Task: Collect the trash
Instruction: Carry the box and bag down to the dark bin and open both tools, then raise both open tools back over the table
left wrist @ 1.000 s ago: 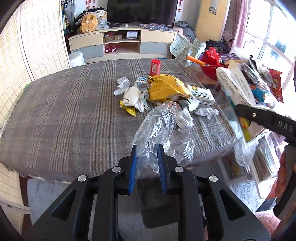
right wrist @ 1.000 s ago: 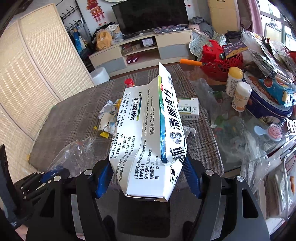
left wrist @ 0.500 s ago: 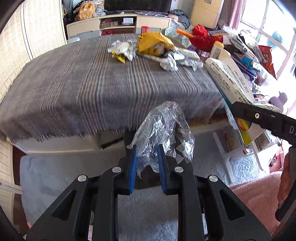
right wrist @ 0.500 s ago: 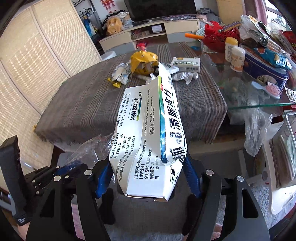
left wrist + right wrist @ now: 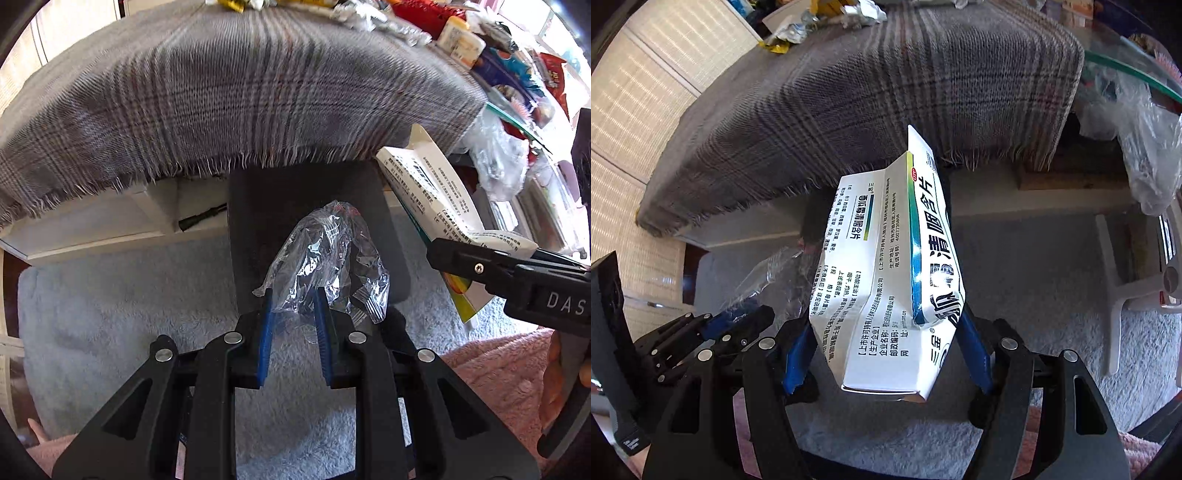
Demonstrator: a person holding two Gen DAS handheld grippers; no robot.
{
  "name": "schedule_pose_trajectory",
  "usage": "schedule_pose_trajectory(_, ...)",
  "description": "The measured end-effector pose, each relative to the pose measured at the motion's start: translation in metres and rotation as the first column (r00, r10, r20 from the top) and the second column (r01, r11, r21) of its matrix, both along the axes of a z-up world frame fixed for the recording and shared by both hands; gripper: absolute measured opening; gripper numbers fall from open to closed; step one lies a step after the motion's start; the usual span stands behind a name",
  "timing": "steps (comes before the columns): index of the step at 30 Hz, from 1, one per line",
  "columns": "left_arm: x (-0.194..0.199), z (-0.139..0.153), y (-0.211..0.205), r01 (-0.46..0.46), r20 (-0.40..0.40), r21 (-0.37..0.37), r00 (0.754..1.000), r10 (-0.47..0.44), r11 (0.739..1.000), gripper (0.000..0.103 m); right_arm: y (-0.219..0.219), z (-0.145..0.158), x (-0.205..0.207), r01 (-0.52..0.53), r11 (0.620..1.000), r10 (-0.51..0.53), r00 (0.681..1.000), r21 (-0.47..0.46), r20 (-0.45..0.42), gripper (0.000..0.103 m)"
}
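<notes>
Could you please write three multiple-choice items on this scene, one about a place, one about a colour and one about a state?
1. Where is the dark bin?
A. On the plaid cloth
B. On the floor below the cloth's fringed edge
C. On a shelf

2. What colour are the pads of the left tongs?
A. Blue
B. Red
C. Yellow

3. What are the right tongs doing?
A. Standing open, empty
B. Gripping a white printed box
C. Gripping a bottle

Answers: 1 B, it stands on the carpet beneath the plaid cloth; 2 A, the blue strips pinch the clear plastic wrapper; 3 B, both pads press the box's sides.
</notes>
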State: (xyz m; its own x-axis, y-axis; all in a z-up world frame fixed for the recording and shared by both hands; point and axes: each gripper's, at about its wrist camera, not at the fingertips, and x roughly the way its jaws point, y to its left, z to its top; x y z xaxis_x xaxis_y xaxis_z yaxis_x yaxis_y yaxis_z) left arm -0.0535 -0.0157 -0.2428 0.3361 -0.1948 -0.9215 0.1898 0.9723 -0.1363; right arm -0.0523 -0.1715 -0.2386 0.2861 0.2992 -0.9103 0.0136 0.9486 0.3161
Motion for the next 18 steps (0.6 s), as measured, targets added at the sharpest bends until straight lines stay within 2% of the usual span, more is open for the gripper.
schedule_pose_trajectory(4, 0.02, -0.023, 0.001, -0.013, -0.04, -0.002, 0.999, 0.013, 1.0, 0.02, -0.003, -0.025, 0.021, 0.021, 0.999, -0.02, 0.999, 0.023, -0.042, 0.069)
schedule_pose_trajectory(10, 0.043, -0.047, -0.001, -0.015, -0.083, -0.031, 0.996, 0.013, 0.999, 0.022, 0.003, -0.047, 0.045, 0.017, 1.0, -0.016, 0.998, 0.019, -0.064, 0.07)
schedule_pose_trajectory(12, 0.049, -0.051, -0.005, -0.003, -0.094, -0.052, 0.996, -0.002, 0.999, 0.028, 0.006, -0.051, 0.05, 0.016, 1.0, -0.015, 0.998, 0.019, -0.066, 0.071)
schedule_pose_trajectory(14, 0.052, -0.054, -0.009, 0.002, -0.095, -0.054, 0.995, -0.007, 0.999, 0.042, 0.012, -0.055, 0.054, 0.022, 1.0, -0.021, 0.997, 0.022, -0.075, 0.072)
schedule_pose_trajectory(15, 0.053, -0.054, -0.01, 0.003, -0.092, -0.05, 0.996, -0.007, 0.999, 0.048, 0.013, -0.058, 0.058, 0.023, 1.0, -0.021, 0.996, 0.022, -0.081, 0.077)
schedule_pose_trajectory(18, 0.055, -0.053, -0.01, -0.003, -0.085, -0.031, 0.996, 0.0, 1.0, 0.055, 0.014, -0.06, 0.063, 0.037, 0.999, -0.037, 0.997, 0.001, -0.068, 0.086)
